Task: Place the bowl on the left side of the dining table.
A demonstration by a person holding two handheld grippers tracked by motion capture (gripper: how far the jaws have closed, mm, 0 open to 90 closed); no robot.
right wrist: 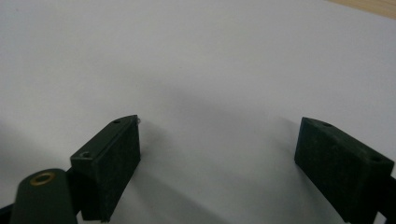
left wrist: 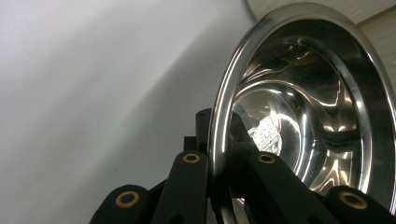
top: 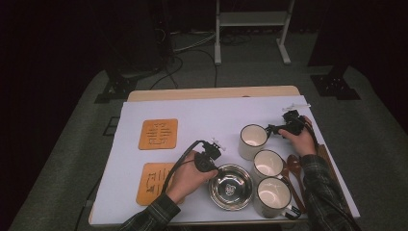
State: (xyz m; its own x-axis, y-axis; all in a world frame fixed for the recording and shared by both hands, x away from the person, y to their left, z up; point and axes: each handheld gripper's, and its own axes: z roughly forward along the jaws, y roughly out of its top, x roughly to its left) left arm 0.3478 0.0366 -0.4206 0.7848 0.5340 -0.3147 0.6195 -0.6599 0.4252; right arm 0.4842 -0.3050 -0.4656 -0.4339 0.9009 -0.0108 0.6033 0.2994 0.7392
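A shiny steel bowl sits near the front of the white sheet. My left gripper is shut on its left rim. In the left gripper view the rim of the bowl runs between the two black jaws of the left gripper, one inside and one outside. Three white mugs stand in a row to the right: far, middle, near. My right gripper rests just right of the far mug. In its own view the right gripper is open, with only white sheet between the jaws.
Two orange coasters lie on the left, one farther back and one near the front. Brown wooden spoons lie right of the mugs, close to the table's right edge. A white frame stands on the floor beyond the table.
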